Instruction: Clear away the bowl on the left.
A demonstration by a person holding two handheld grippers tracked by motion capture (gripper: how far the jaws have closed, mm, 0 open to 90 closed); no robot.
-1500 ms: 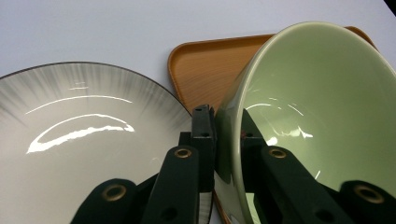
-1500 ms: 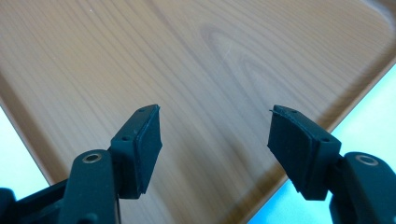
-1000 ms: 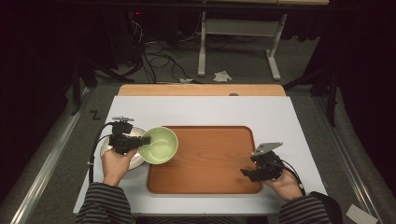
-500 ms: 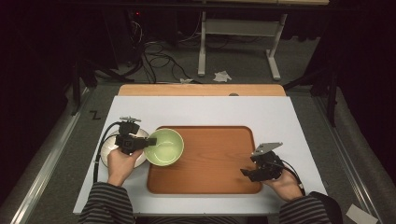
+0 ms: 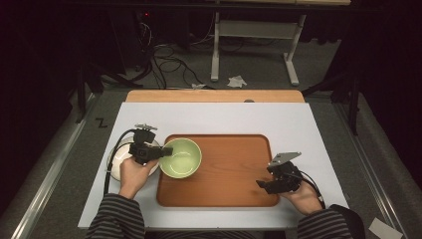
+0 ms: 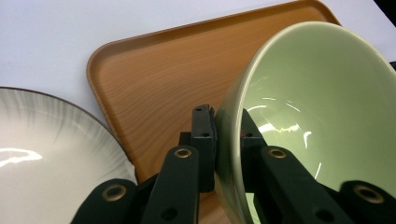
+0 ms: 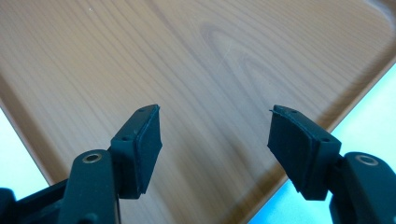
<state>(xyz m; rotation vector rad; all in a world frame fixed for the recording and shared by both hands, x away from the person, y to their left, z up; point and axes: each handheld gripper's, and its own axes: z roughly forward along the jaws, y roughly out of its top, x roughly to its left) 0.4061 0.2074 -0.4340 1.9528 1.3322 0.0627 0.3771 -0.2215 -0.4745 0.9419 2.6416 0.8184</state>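
My left tongs (image 6: 227, 140) are clenched on the rim of the green bowl (image 5: 181, 157): in the left gripper view one jaw presses the outer wall and the other sits inside, against the glossy inner side. The bowl is tilted in this grip, with its opening turned partly to the side. In the high view it is over the left end of the wooden tray (image 5: 234, 174), above the tray's left edge, and I cannot tell if its bottom touches the wood. Just beside it on the left, under my left hand (image 5: 132, 172), lies a white plate (image 6: 51, 154) with grey streaks on the white worktop (image 5: 219, 117), close to the tray's rounded corner. My right tongs (image 7: 215, 140) are released, the two jaws standing wide apart with nothing between them. They hang over the right front part of the tray, near its edge, and the right gripper view shows bare wood grain below them. My right hand (image 5: 301, 195) rests at the front right corner of the tray.
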